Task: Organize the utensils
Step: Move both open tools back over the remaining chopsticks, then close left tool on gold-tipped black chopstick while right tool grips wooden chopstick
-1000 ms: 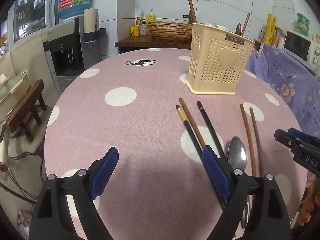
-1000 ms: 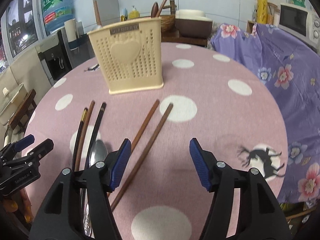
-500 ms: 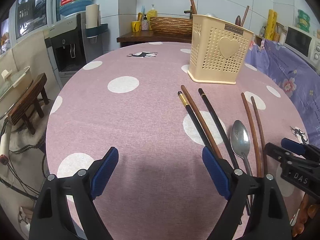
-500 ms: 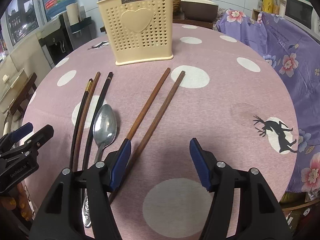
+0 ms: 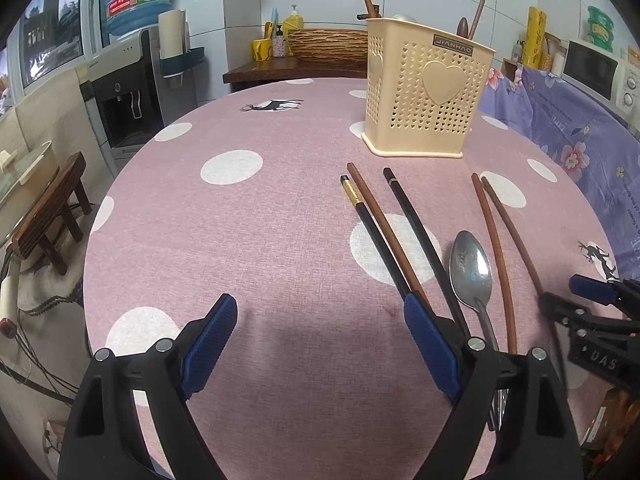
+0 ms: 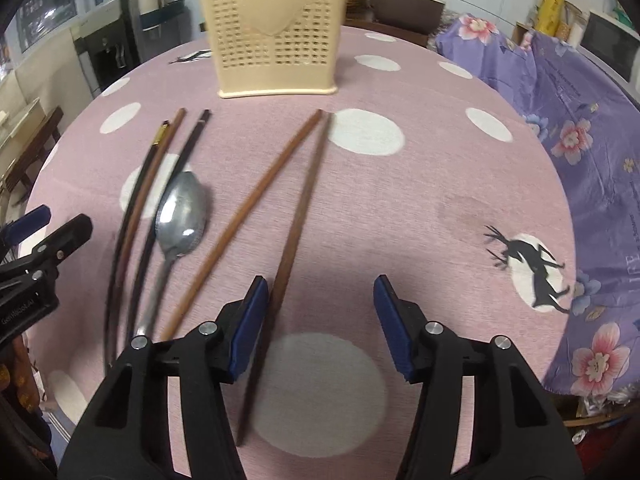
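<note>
A cream perforated utensil holder (image 5: 424, 96) stands at the far side of the pink dotted table; it also shows in the right wrist view (image 6: 276, 28). Before it lie two black chopsticks and a brown one (image 5: 380, 224), a metal spoon (image 5: 470, 268) and two brown chopsticks (image 5: 500, 248). In the right wrist view the spoon (image 6: 182, 216) lies left of the brown pair (image 6: 296, 220). My left gripper (image 5: 320, 344) is open and empty, left of the utensils. My right gripper (image 6: 320, 320) is open and empty, low over the near ends of the brown pair.
The table (image 5: 240, 240) is round with its edge close on all sides. A purple floral cloth (image 6: 580, 120) covers furniture at the right. A water dispenser (image 5: 128, 92) and a wooden stool (image 5: 52, 216) stand to the left. A counter with a basket (image 5: 328, 46) is behind.
My right gripper has moved forward and down toward the table, so the brown chopsticks now run under its left finger. My left gripper has lowered slightly and stays open.
</note>
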Demonstrator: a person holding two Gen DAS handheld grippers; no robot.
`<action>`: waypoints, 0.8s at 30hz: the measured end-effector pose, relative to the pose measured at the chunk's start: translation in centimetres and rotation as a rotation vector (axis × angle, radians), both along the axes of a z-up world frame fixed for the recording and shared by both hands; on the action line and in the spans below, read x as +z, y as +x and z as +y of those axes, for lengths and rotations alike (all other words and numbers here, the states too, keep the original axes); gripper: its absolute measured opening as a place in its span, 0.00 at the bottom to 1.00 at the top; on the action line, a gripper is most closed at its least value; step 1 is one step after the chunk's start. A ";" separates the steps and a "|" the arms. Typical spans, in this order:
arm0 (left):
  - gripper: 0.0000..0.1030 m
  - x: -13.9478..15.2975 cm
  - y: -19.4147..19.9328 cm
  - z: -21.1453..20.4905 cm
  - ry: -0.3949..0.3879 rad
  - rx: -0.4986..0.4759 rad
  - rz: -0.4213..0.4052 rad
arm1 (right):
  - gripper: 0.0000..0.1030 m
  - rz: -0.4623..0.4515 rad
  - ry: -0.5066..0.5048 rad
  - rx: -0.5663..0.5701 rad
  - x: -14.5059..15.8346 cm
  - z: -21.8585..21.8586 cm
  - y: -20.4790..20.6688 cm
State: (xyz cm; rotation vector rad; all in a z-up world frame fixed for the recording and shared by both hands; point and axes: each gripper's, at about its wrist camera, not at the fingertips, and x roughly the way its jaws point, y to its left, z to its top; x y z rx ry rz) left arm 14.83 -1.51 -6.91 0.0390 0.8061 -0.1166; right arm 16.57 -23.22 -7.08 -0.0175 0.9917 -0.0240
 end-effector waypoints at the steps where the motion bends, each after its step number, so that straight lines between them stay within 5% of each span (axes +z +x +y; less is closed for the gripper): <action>1: 0.81 -0.1 0.0 -0.3 0.000 -0.007 0.006 | 0.54 0.000 0.017 -0.010 0.0 -0.5 -0.1; 13: 0.71 -1.0 0.3 -2.9 0.046 -0.039 0.035 | 0.54 -0.065 0.059 -0.025 0.3 -0.9 -0.5; 24: 0.68 -0.8 0.6 0.0 0.059 0.019 0.055 | 0.55 -0.091 0.046 -0.043 0.6 -1.7 -0.5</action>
